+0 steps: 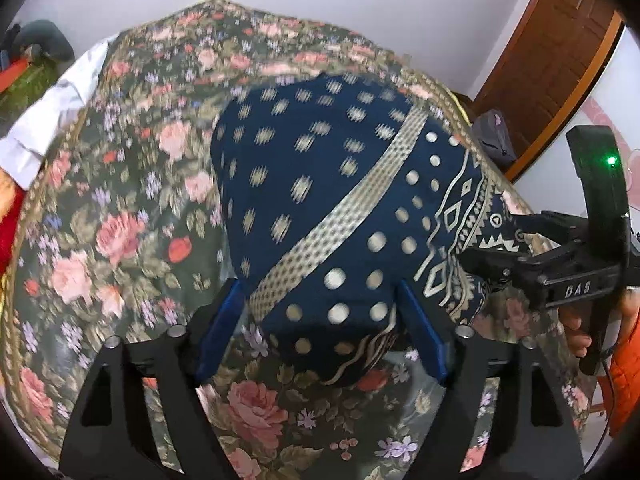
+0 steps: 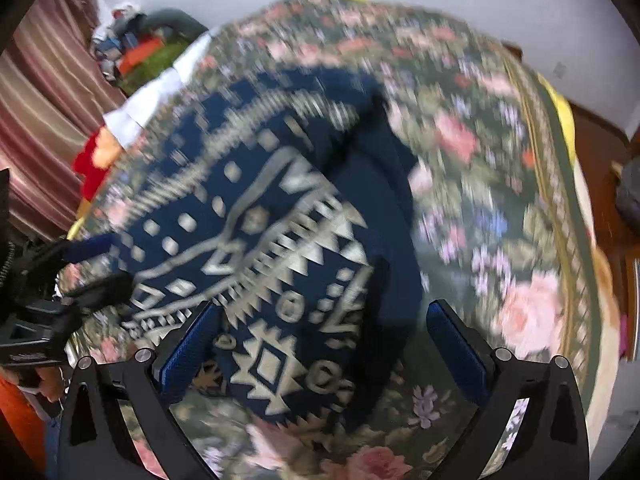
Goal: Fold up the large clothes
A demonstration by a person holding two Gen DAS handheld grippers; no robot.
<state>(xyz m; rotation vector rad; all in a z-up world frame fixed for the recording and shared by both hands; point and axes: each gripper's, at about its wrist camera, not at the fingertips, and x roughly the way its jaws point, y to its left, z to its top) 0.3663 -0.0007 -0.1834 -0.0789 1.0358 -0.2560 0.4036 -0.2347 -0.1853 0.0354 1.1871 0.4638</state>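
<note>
floral bedspread (image 1: 120, 208) under navy garment (image 1: 320, 184); both hand-held grippers gape wide, right one (image 1: 486, 256) marked "das"

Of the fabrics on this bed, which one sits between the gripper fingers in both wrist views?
The navy patterned garment, with cream dots and geometric bands. The floral bedspread lies beneath it; the white cloth lies at the far edge.

Navy patterned garment (image 1: 320, 200) on floral bedspread (image 1: 120, 220), left tongs (image 1: 320, 320) spread astride its edge
</note>
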